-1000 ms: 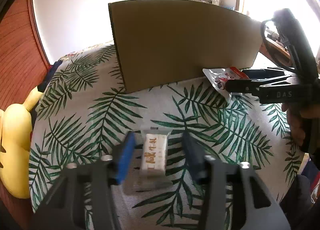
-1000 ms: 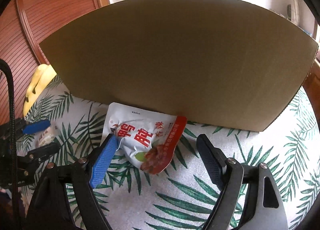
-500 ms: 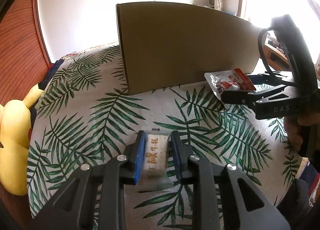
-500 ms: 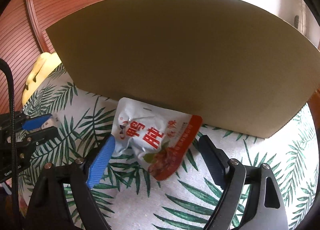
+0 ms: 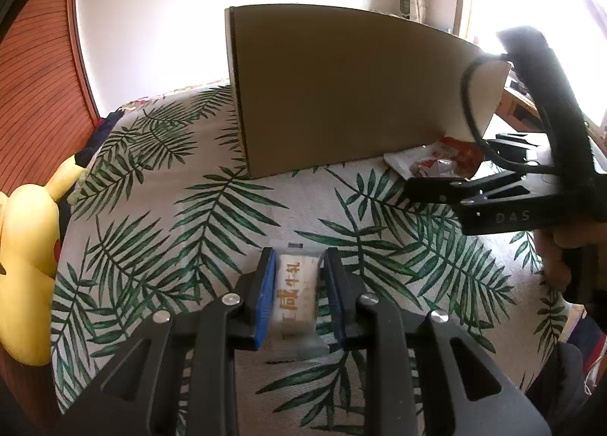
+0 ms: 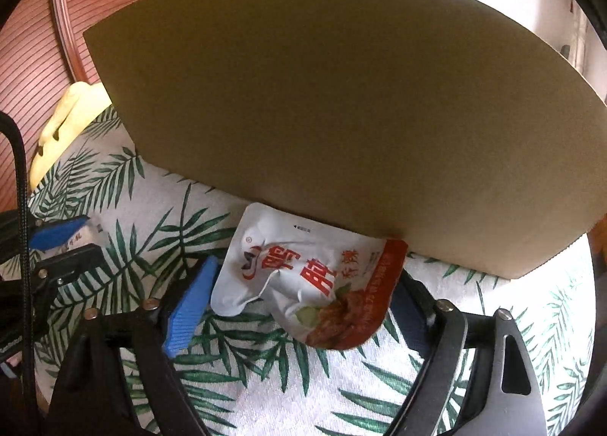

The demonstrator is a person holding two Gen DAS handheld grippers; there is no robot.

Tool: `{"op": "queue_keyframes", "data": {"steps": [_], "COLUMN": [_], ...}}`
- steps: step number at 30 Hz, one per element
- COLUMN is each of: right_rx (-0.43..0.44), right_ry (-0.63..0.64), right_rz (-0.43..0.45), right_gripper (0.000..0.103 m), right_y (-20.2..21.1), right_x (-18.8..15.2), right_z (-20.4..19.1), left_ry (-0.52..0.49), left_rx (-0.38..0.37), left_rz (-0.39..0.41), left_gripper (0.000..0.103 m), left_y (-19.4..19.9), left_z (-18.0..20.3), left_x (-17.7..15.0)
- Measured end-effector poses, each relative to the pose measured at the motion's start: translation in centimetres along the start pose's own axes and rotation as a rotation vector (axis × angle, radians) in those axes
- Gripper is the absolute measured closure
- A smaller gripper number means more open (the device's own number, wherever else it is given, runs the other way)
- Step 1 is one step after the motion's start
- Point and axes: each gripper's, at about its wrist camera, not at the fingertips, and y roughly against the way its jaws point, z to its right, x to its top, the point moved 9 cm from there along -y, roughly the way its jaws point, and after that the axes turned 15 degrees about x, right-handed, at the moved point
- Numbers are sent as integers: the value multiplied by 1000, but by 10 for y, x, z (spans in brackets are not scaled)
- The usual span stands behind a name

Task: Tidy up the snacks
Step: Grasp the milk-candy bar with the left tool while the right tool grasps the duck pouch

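My left gripper (image 5: 297, 284) is shut on a small white candy bar (image 5: 296, 290) with gold characters, just above the palm-leaf cloth (image 5: 212, 208). My right gripper (image 6: 303, 295) is closed on a white and red snack pouch (image 6: 303, 276) that crumples between the pads, close to the cardboard box (image 6: 341, 113). In the left wrist view the pouch (image 5: 436, 162) and the right gripper (image 5: 455, 185) sit at the right, by the box (image 5: 341, 94). In the right wrist view the left gripper (image 6: 64, 242) shows at the far left with the bar.
The tall cardboard box stands at the back of the cloth, its inside hidden. A yellow plush toy (image 5: 26, 246) lies at the left edge. A red-brown wooden wall (image 5: 38, 56) is behind it. A wooden table (image 5: 519, 102) shows at far right.
My left gripper closed on the candy bar and lifted it a little. My right gripper moved in and closed on the pouch, which now buckles and lifts.
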Motion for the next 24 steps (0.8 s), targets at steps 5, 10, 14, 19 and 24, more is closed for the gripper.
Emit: {"op": "queue_keyframes", "data": {"steps": [5, 10, 14, 19, 24], "right_rx": [32, 58, 81, 88, 94], "right_ry": [28, 20, 3, 6, 21], "right_rz": [-11, -3, 29, 75, 119], "right_gripper": [48, 95, 95, 96, 97], "right_y": [8, 17, 22, 28, 34], "right_x": [-7, -16, -16, -13, -6], "right_z": [-10, -14, -11, -9, -12], "left_ry": [-1, -4, -4, -5, -5], "left_rx": [2, 4, 5, 7, 7], "left_rz": [-4, -4, -4, -3, -3], "left_gripper": [79, 79, 79, 79, 79], "left_y": [0, 0, 0, 1, 1], "left_z": [0, 2, 1, 2, 2], "left_x": [0, -1, -1, -1, -1]}}
